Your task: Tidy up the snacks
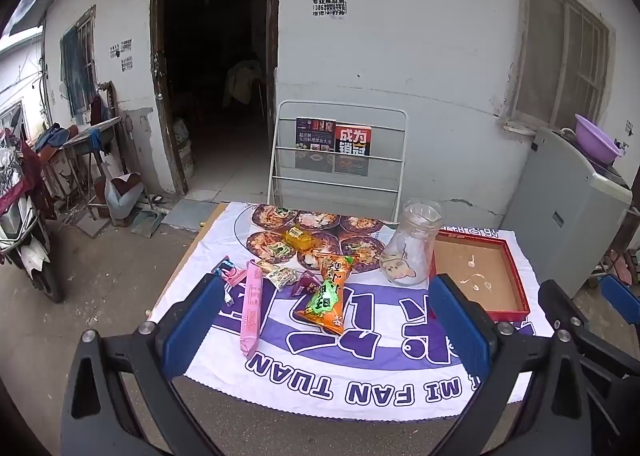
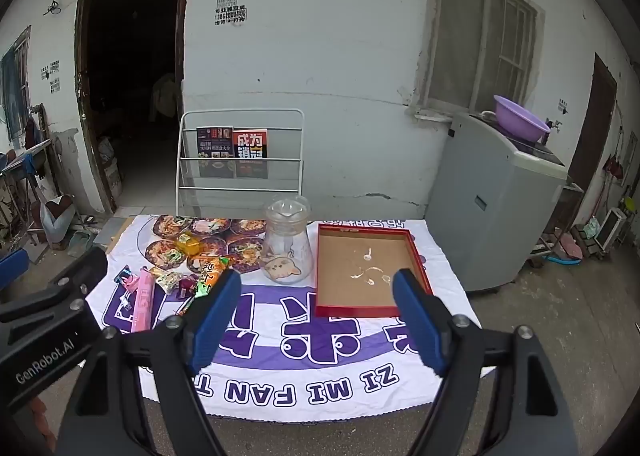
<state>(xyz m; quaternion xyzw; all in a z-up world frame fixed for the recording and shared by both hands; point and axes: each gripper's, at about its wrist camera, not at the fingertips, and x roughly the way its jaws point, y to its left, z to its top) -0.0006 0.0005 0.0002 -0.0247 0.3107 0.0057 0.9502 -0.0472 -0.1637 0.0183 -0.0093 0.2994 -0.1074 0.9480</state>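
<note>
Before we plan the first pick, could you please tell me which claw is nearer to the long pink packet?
Left. The left claw hangs open just short of the long pink packet, which lies beside its left finger. The right claw hangs open further right, facing the red tray.

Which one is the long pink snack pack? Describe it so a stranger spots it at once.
On the white and purple printed cloth, look left of the glass jar to the cluster of snacks. The long pink snack pack lies at the cluster's left side, beside the orange and green bag. It is the only slim pink bar-shaped wrapper, and reaches nearest the cloth's front edge.
</note>
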